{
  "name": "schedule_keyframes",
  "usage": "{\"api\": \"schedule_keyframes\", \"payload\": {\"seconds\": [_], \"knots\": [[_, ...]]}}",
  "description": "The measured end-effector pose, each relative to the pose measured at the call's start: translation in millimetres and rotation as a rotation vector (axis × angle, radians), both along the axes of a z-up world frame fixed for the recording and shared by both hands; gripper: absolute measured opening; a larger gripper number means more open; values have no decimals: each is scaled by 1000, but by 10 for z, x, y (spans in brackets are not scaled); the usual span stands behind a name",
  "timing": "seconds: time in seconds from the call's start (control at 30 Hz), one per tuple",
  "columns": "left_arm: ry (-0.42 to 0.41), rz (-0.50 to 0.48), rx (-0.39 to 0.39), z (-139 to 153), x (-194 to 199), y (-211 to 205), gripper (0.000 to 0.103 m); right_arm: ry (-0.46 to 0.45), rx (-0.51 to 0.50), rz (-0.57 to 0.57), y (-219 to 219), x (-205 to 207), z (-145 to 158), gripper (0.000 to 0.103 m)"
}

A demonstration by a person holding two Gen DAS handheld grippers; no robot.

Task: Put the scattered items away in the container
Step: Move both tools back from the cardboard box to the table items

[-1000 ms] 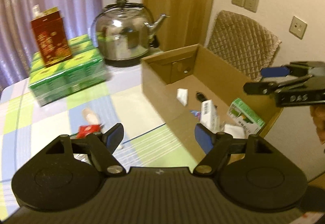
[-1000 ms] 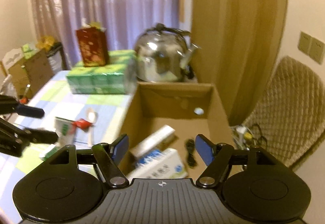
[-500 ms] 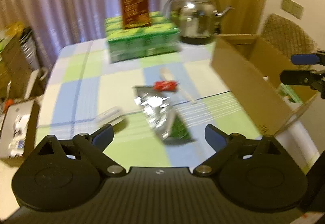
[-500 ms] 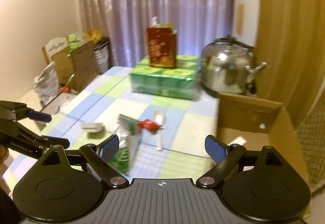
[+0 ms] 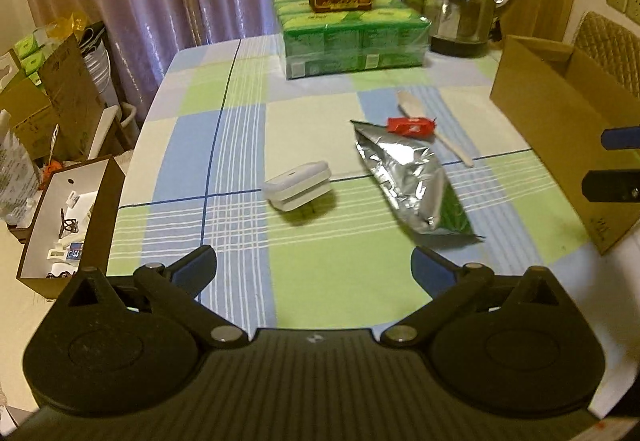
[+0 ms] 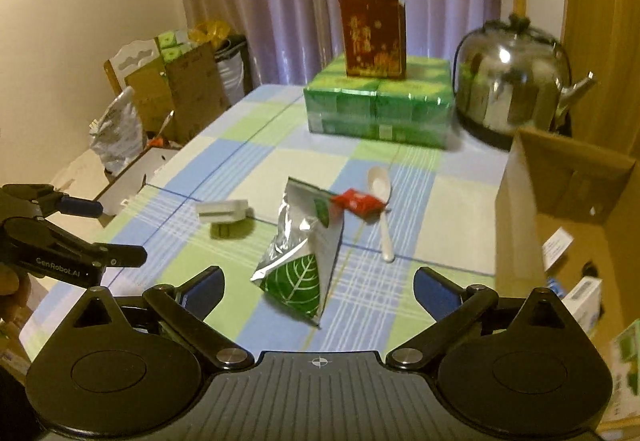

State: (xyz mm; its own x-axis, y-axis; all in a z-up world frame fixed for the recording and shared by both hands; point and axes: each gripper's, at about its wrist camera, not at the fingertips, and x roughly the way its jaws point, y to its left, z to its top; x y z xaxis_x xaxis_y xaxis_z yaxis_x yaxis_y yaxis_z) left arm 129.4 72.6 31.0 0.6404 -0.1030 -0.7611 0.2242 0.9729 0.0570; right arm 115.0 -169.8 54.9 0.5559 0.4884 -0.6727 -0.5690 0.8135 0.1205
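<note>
Both grippers, the left gripper (image 5: pixel 314 265) and the right gripper (image 6: pixel 319 283), hang wide open and empty over the near edge of the table (image 5: pixel 320 281), seemingly lining up on what is left to gather. Out in the middle of the checked cloth lie the foil pouch (image 5: pixel 412 183), a red wrapper (image 5: pixel 411 125) resting on a pale spoon (image 5: pixel 434 129), and a white adapter (image 5: pixel 298 191) a little apart toward the left edge. At the right edge stands the open cardboard box (image 6: pixel 560 201), some packets already inside, close enough for short carries.
</note>
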Motion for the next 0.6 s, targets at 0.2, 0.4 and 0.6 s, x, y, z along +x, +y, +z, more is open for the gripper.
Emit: {"api": "schedule_keyframes", "payload": {"seconds": [0.2, 0.4, 0.6], "knots": [[31, -39, 60, -150, 136, -8, 102, 79, 24, -9, 97, 198, -275, 100], [30, -81, 107, -229, 236, 14, 102, 133, 37, 1, 221, 355, -403, 101], [37, -93, 100, -274, 436, 177, 102, 173, 49, 21, 388, 510, -498, 101]]}}
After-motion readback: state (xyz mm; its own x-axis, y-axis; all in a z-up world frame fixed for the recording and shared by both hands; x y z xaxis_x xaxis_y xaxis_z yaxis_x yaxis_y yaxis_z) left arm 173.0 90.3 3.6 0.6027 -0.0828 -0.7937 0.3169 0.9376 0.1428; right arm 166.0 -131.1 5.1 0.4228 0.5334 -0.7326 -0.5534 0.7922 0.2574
